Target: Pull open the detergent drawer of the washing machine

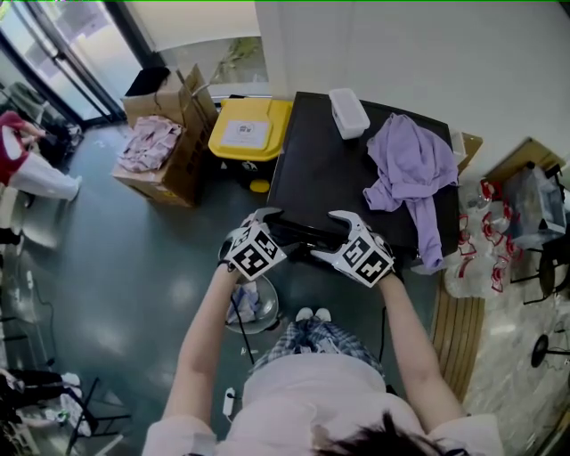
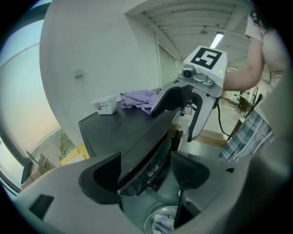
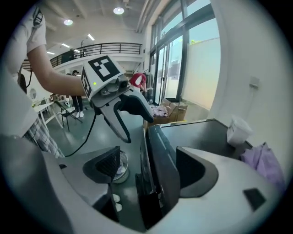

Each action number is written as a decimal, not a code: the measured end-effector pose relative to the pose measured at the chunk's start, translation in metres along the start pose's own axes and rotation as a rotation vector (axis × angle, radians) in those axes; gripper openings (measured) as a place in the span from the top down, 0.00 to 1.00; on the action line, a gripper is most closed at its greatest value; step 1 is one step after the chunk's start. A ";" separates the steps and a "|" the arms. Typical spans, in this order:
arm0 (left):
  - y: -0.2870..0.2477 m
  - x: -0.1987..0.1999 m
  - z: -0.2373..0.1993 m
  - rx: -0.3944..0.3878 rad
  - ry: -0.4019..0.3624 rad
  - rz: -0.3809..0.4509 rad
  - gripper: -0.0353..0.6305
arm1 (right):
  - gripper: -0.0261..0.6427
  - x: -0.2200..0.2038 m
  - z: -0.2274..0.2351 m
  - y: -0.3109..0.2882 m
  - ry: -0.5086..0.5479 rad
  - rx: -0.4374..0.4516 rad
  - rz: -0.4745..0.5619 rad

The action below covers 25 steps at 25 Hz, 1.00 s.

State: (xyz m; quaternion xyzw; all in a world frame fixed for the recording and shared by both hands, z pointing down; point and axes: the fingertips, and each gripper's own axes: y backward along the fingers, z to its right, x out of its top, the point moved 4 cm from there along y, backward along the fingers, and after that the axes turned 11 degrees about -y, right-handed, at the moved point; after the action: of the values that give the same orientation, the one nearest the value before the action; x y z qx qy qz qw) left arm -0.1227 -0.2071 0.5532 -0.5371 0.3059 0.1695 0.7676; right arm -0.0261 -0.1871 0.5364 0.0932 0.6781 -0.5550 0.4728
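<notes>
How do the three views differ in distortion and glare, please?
Head view: soft glare patches on the floor, little bending. Left gripper view: strong fisheye, black corners, a glaring ceiling lamp. Right gripper view: same fisheye, windows washed out.

A glossy dark grey-green floor (image 1: 134, 267) spreads below a plain white wall (image 1: 427, 53). Tall dark-framed glass panes (image 1: 53, 62) line the far left and let in daylight. An open cardboard box (image 1: 178, 156) with clothes in it stands just beside a yellow-lidded bin (image 1: 251, 129). Pale wooden boards (image 1: 459, 334) lie at the right. In the right gripper view, round ceiling lamps (image 3: 119, 10) glow above a railed upper gallery (image 3: 105, 48).
</notes>
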 end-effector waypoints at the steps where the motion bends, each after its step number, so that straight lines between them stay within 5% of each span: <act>1: -0.003 -0.002 0.002 -0.023 -0.026 -0.021 0.42 | 0.37 -0.001 -0.002 -0.004 0.021 0.011 -0.022; 7: -0.021 -0.011 0.018 -0.140 -0.151 -0.123 0.43 | 0.40 -0.017 -0.014 -0.027 0.125 0.080 -0.146; 13: -0.034 -0.020 0.027 -0.191 -0.197 -0.187 0.43 | 0.43 -0.042 -0.022 -0.042 0.149 0.105 -0.256; 25: -0.048 -0.024 0.032 -0.204 -0.295 -0.279 0.44 | 0.53 -0.049 -0.017 -0.050 0.194 -0.001 -0.288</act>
State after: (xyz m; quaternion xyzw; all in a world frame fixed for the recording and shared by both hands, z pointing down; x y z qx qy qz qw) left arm -0.1031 -0.1936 0.6109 -0.6183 0.0944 0.1685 0.7618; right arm -0.0416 -0.1710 0.6054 0.0478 0.7271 -0.6052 0.3207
